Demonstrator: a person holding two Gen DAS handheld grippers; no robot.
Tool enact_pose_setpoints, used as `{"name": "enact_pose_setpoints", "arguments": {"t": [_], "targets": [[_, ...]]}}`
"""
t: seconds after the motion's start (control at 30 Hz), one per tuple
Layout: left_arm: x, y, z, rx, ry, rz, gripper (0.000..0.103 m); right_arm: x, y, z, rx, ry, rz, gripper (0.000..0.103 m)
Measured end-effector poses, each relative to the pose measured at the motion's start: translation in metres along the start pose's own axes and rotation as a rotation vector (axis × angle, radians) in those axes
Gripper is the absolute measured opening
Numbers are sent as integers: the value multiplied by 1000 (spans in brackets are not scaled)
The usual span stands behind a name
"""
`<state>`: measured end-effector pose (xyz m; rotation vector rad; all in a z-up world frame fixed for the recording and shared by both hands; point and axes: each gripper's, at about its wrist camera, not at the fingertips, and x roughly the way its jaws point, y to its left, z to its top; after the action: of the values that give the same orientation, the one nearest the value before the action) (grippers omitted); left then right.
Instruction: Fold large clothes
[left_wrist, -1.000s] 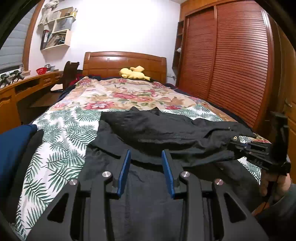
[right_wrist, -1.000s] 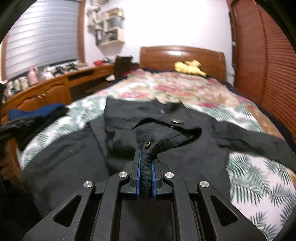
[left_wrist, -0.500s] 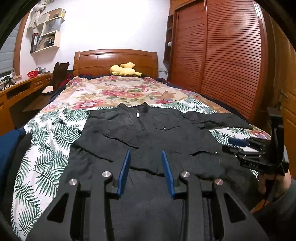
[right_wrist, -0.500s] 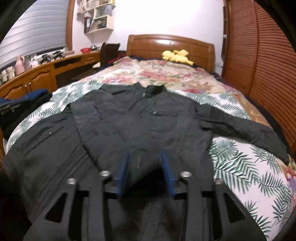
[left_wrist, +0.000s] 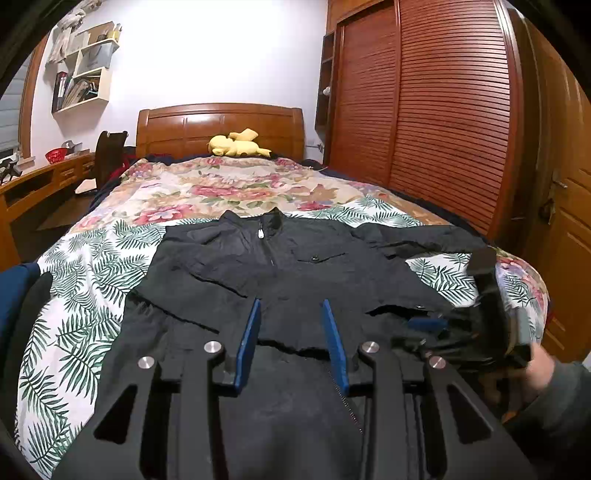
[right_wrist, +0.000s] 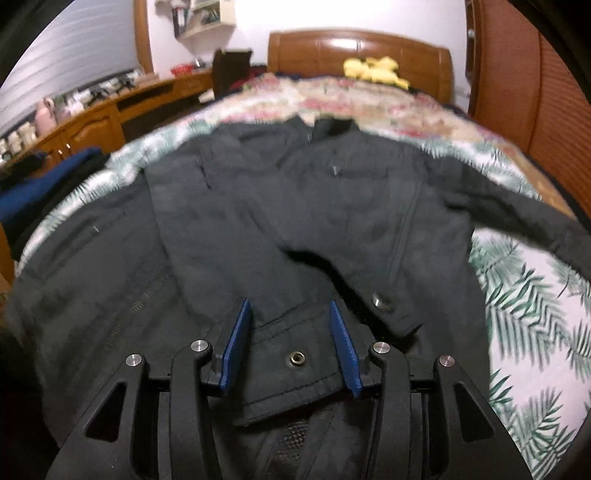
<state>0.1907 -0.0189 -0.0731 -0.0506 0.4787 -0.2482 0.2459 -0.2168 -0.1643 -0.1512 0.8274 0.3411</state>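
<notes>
A black zip jacket (left_wrist: 280, 273) lies front up on the bed, collar toward the headboard, one sleeve stretched to the right. It also fills the right wrist view (right_wrist: 295, 221). My left gripper (left_wrist: 291, 314) is open and empty just above the jacket's lower part. My right gripper (right_wrist: 290, 314) is open, its blue pads on either side of a flap with a snap (right_wrist: 296, 358) at the hem. The right gripper also shows at the right of the left wrist view (left_wrist: 480, 321), low over the hem.
The bed has a leaf and flower quilt (left_wrist: 81, 266) and a wooden headboard (left_wrist: 221, 125) with a yellow plush toy (left_wrist: 236, 146). A wooden wardrobe (left_wrist: 424, 110) stands at the right. A desk (right_wrist: 110, 110) runs along the left, with dark blue clothes (right_wrist: 44, 184) near it.
The right gripper opened and let go of the jacket hem it held a second ago. The jacket was pulled flat toward me. The right gripper has since dropped low over the hem.
</notes>
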Motion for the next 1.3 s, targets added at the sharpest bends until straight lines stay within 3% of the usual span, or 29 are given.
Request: {"name": "enact_pose_setpoints", "arguments": {"t": [0.5,0.87,1.13,1.3], "targets": [[-3,-9,16,16,-37,-26,38,5,0,-4,0,-7,2,46],[58,3,-1,5,21,43,38,4,1,-6,-3,-12,-1,46],[92,12,-27,-17,87,25,38,4,1,-5,-7,-12,-3,46],[86,10,-30,-12,64,3,38,4,2,-4,4,-13,7,46]]}}
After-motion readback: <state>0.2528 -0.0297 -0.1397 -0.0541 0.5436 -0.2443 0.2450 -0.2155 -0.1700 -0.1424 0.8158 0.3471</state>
